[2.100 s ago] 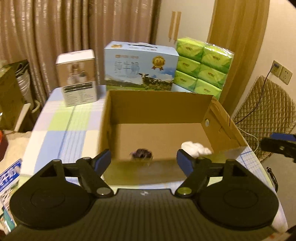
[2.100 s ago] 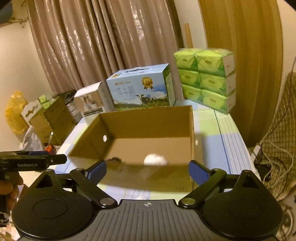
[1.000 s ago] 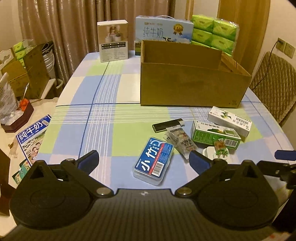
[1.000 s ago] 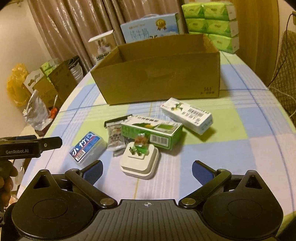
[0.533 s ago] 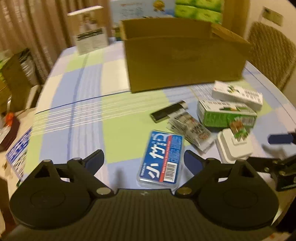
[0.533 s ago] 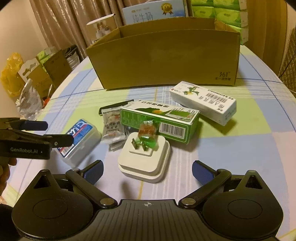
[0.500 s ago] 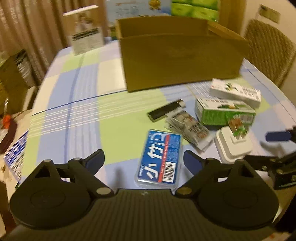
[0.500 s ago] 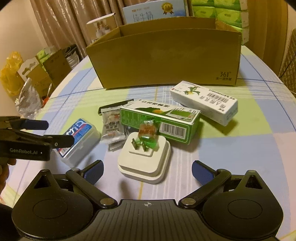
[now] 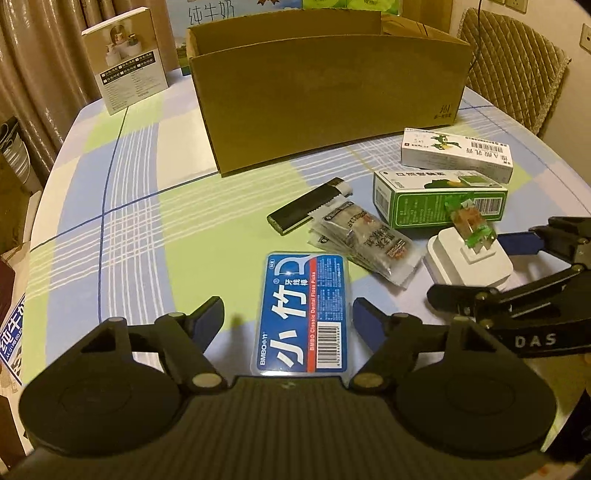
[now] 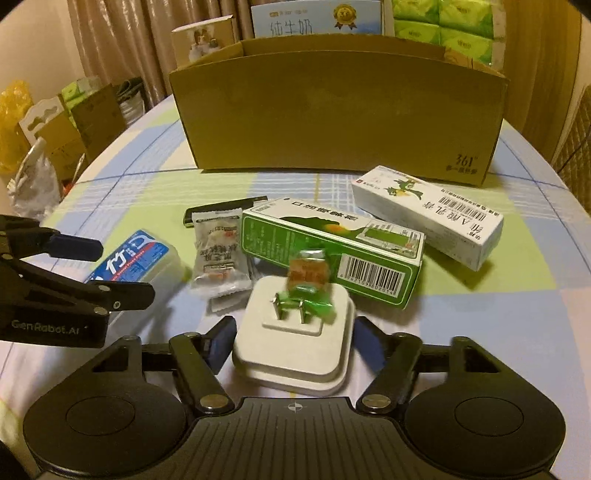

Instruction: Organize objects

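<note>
My left gripper [image 9: 287, 314] hangs low over a blue floss-pick box [image 9: 303, 314] lying flat on the checked tablecloth. Its jaws are closing, with the box between them and a gap on the left side. My right gripper [image 10: 295, 338] is closing on a white plug adapter [image 10: 295, 354], and both pads meet its sides. A green-wrapped candy [image 10: 306, 280] rests on the adapter's prongs. Behind these lie a green carton [image 10: 332, 240], a white carton [image 10: 428, 214], snack packets [image 10: 218, 254] and a black lighter [image 9: 310, 210]. An open cardboard box [image 9: 332, 103] stands beyond them.
Behind the cardboard box stand a milk carton case [image 10: 317, 18], green tissue packs [image 10: 443, 33] and a small white product box [image 9: 129, 59]. A quilted chair [image 9: 517, 66] is at the right. Boxes and bags [image 10: 55, 129] crowd the floor at the left.
Both grippers have sunk toward the table and their jaws have narrowed. The left now straddles the floss-pick box, and the right has closed in on the plug adapter.
</note>
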`<state>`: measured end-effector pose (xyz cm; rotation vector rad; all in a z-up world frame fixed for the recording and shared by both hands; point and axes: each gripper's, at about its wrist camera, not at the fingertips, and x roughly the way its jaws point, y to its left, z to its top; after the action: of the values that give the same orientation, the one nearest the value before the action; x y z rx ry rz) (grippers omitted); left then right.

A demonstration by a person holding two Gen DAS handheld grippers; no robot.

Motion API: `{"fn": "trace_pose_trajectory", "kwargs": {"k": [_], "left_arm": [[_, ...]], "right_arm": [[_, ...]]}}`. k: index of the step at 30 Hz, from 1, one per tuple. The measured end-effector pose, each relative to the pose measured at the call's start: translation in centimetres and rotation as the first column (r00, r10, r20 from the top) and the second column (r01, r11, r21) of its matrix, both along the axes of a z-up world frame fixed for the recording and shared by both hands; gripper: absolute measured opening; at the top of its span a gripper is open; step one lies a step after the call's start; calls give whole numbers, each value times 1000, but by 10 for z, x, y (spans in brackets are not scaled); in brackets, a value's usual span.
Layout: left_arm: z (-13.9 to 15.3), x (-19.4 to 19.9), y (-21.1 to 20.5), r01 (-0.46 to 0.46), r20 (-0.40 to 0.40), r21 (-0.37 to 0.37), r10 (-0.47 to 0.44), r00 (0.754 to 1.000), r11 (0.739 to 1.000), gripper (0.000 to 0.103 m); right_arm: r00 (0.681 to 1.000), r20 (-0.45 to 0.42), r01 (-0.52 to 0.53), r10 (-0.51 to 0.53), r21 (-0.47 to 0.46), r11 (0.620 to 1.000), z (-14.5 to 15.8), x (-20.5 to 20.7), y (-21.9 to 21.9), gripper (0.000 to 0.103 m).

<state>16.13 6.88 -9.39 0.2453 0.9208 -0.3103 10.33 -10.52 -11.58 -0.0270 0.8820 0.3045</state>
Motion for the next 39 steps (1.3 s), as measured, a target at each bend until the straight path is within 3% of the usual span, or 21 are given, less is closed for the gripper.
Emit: {"fn": "trace_pose_trajectory", "kwargs": {"k": [5, 7, 12, 16, 39], "left_arm": [[-5, 1, -7, 22, -8, 30, -22, 1000, 999, 64], [-7, 1, -10, 25, -16, 40, -25, 1000, 999, 53], [-5, 1, -12, -4, -38, 38, 5, 999, 999, 52], [2, -1, -14, -17, -35, 26, 18, 999, 1000, 52], [57, -40, -38, -118, -1, -50, 118, 993, 992, 52]], "right_arm": [[999, -43, -26, 26, 0, 1000, 4, -4, -9, 65], [998, -54, -33, 33, 5, 999, 9, -5, -13, 63], [997, -9, -77, 77, -5, 997, 30, -6, -14, 63], [997, -40, -62, 63, 25, 998, 27, -7, -25, 63], [999, 47, -9, 5, 92, 996, 76, -28, -70, 63]]}}
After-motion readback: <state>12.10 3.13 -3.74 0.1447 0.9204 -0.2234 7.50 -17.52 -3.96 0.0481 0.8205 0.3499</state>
